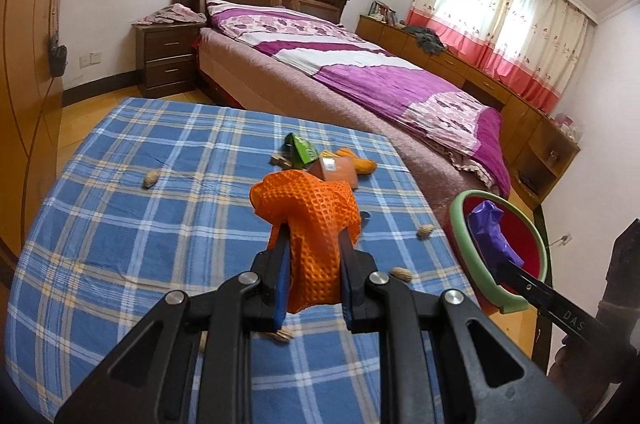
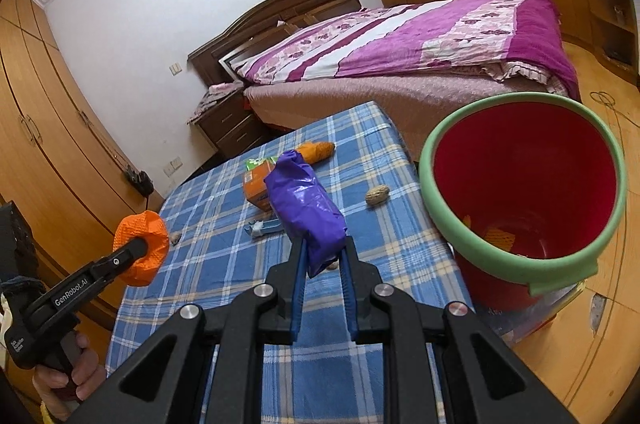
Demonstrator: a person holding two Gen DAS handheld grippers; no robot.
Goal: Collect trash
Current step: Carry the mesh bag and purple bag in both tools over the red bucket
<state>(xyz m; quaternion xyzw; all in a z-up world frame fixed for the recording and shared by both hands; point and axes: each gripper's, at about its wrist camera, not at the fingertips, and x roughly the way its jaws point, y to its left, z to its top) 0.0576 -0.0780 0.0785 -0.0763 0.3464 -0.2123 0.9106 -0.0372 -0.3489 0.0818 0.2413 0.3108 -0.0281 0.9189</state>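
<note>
Orange glove (image 1: 310, 224) – purple wrapper (image 2: 306, 214) – both gripped

Printed in white along the black plastic body of the left gripper (image 2: 142, 248), low at the left of the right wrist view: "GenRobot.AI". Further small white lettering lower on that same black handle, too small to read. Stamped in pale capitals on the black finger of the right gripper (image 1: 505, 266), at the near right of the left wrist view: "DAS", cut off by the edge. On the small orange carton (image 2: 258, 188) on the far part of the blue checked tablecloth (image 2: 224, 183), printing present but illegible.
</note>
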